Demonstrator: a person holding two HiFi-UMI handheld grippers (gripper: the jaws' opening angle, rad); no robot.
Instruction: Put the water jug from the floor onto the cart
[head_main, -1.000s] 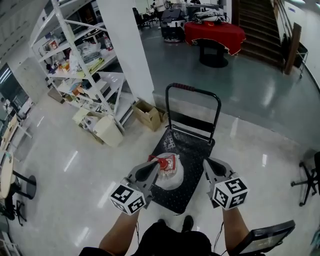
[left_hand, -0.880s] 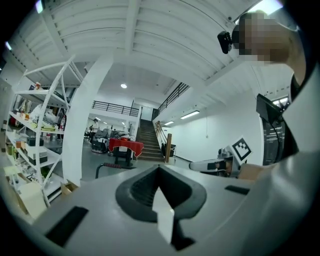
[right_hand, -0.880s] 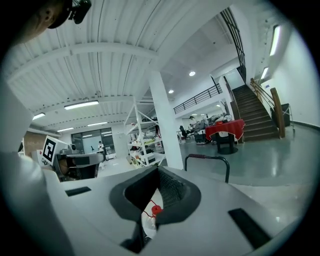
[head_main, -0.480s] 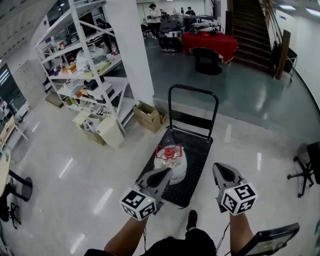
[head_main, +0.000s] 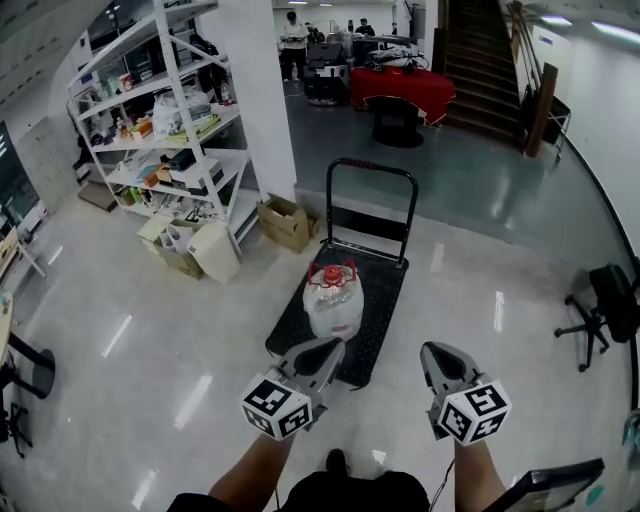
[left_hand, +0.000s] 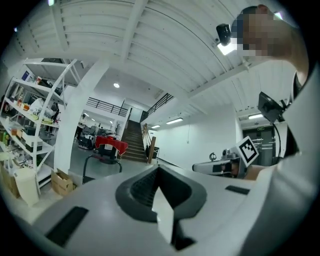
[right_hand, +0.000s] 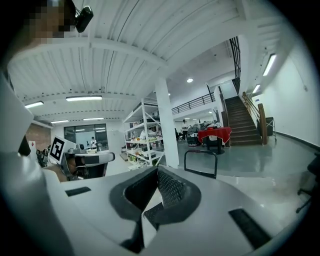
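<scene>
The clear water jug (head_main: 333, 300) with a red cap and handle stands upright on the black platform cart (head_main: 383, 300), toward the cart's near left side. In the head view my left gripper (head_main: 326, 350) is shut and empty, just short of the cart's near edge and apart from the jug. My right gripper (head_main: 436, 356) is shut and empty too, over the floor near the cart's right corner. In the gripper views each gripper's jaws meet with nothing between them, and the cart's push handle (right_hand: 200, 161) rises beyond; the same handle (left_hand: 101, 162) is small and distant in the left one.
White shelving (head_main: 160, 130) full of goods and a white pillar (head_main: 255, 90) stand at the left, with cardboard boxes (head_main: 283, 222) on the floor beside them. A black office chair (head_main: 600, 310) is at the right. A red-covered table (head_main: 400, 85), stairs (head_main: 480, 60) and people are far back.
Both grippers have pulled back from the jug toward me, away from the cart. The jug stays standing on the cart. The view has backed off and shows more of the room.
</scene>
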